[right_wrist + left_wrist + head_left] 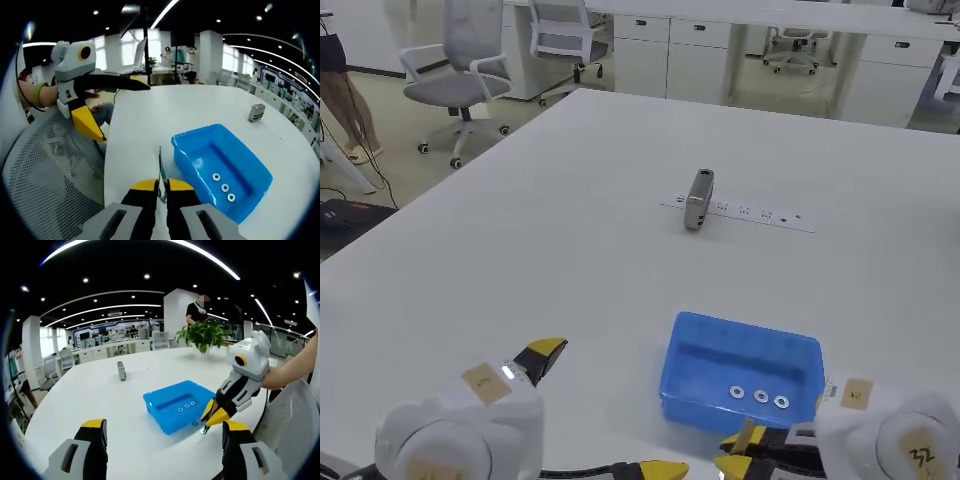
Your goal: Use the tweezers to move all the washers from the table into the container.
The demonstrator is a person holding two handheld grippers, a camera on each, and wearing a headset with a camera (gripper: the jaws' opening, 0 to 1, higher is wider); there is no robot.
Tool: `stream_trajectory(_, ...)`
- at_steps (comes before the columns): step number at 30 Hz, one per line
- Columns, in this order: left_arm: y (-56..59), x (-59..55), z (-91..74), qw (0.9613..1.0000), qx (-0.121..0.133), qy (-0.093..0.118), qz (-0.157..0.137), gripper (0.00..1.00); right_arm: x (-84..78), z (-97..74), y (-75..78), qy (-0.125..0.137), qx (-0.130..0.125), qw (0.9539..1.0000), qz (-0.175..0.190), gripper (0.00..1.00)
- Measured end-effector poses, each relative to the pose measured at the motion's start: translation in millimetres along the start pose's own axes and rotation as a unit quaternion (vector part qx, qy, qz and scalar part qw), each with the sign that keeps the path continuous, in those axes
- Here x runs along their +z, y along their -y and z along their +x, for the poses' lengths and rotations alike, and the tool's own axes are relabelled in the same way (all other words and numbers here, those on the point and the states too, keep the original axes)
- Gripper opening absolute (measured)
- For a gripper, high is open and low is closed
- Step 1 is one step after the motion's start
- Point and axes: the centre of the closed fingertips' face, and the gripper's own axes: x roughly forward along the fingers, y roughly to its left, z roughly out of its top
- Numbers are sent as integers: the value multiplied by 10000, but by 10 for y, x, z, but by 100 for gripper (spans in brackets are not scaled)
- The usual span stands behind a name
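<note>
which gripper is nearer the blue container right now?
Right. The right gripper, holding tweezers, sits just off the near edge of the blue container; the left gripper hangs farther off to its left.

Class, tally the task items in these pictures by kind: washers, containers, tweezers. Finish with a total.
Washers: 3
Blue container: 1
Tweezers: 1
Total: 5
</note>
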Motion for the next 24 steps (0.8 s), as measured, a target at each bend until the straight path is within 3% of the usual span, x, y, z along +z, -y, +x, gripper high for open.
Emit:
stream_trajectory(5,-9,6,-4,10000,16,19,-22,98,-6,-20,32,167,5,9986,506,2)
stream_trajectory(11,-8,5,-6,10000,20,19,-7,98,80,-81,40,475,145,9921,1153,3)
stream_trajectory(16,-1,10,-7,10000,6,28,-17,98,165,-138,90,633,169,9882,1386,3)
stream_trajectory(21,-1,9,-6,10000,-1,28,-19,98,350,-221,107,975,319,9800,1708,3)
stream_trajectory(24,1,10,-5,10000,-6,32,-16,98,412,-246,131,1061,337,9782,1753,3)
